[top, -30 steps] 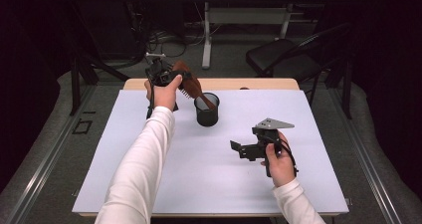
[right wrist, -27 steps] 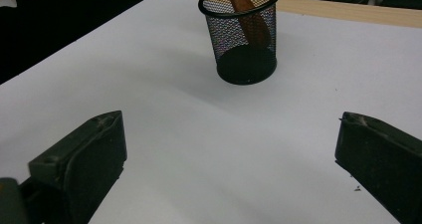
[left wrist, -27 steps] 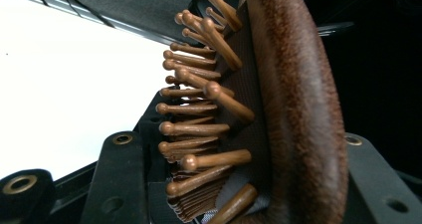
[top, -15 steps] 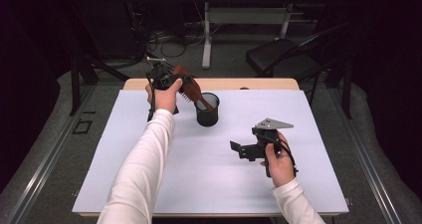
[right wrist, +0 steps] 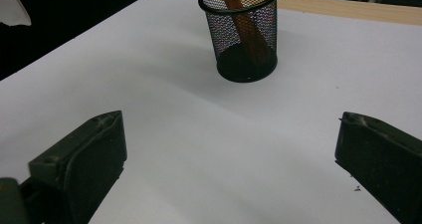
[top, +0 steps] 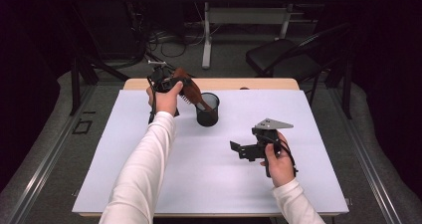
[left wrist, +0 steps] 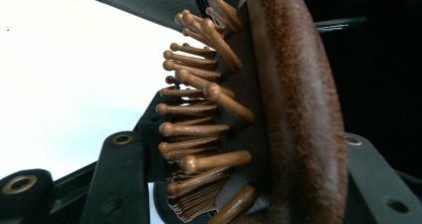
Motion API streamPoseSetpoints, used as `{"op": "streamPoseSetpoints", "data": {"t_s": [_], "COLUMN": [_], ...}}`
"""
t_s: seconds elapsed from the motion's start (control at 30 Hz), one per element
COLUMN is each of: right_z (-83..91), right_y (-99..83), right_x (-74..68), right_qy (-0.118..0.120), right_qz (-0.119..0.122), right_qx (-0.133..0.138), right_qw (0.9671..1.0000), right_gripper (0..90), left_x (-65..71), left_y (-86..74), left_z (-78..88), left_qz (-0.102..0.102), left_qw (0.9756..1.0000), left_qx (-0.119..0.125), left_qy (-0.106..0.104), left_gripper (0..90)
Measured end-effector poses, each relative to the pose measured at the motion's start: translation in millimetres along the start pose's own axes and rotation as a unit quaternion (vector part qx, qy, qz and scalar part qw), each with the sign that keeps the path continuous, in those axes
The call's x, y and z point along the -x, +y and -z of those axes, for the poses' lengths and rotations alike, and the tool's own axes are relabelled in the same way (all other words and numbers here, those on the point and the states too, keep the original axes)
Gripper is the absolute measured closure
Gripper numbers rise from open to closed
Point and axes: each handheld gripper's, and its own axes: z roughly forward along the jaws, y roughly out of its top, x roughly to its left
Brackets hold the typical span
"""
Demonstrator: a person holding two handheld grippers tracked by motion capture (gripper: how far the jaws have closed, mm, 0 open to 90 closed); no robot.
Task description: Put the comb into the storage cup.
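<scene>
A brown wooden hairbrush (top: 191,90) with round-tipped pins is tilted over a black mesh cup (top: 207,110) at the back of the white table top (top: 149,174), its handle end down in the cup. My left gripper (top: 178,84) is shut on the brush head. In the left gripper view the brush (left wrist: 288,99) sits between the two jaws, pins facing left. My right gripper (top: 240,150) rests low at mid-right, open and holding nothing. The right gripper view looks past that gripper (right wrist: 229,159) to the cup (right wrist: 244,40) with the brush handle (right wrist: 246,27) inside it.
The white sheet lies on a wooden table whose far edge (top: 259,83) shows behind the cup. Beyond the table are a dark chair (top: 288,59), cables on the floor and a desk frame (top: 206,35). A metal rail (top: 45,154) runs along the left side.
The left hand with the brush has shifted only slightly over the cup. The right hand and its gripper have stayed where they were.
</scene>
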Motion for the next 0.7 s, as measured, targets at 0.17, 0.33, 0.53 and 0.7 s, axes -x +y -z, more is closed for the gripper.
{"op": "streamPoseSetpoints", "data": {"t_s": [0.17,0.33,0.53,0.7], "right_z": [-0.4,-0.2,-0.4,-0.7], "right_y": [-0.2,-0.2,-0.2,-0.3], "right_x": [0.1,0.3,0.4,0.2], "right_qy": [0.001,0.0,0.001,0.001], "right_qz": [0.0,-0.001,0.0,-0.001], "right_qx": [0.0,-0.001,-0.002,-0.001], "right_qw": [1.0,1.0,1.0,1.0], "right_gripper": [0.0,0.0,0.0,0.0], "left_x": [0.3,0.4,0.1,-3.2], "left_y": [-0.8,-0.6,-0.5,-0.1], "left_z": [-1.8,-2.9,-4.1,-4.8], "left_qz": [-0.003,-0.015,-0.026,-0.028], "left_qw": [1.0,0.9999,0.9996,0.9995], "left_qx": [0.004,0.004,0.003,0.002], "left_qy": [-0.001,-0.005,-0.007,-0.01], "left_gripper": [48.5,48.4,48.2,48.1]}}
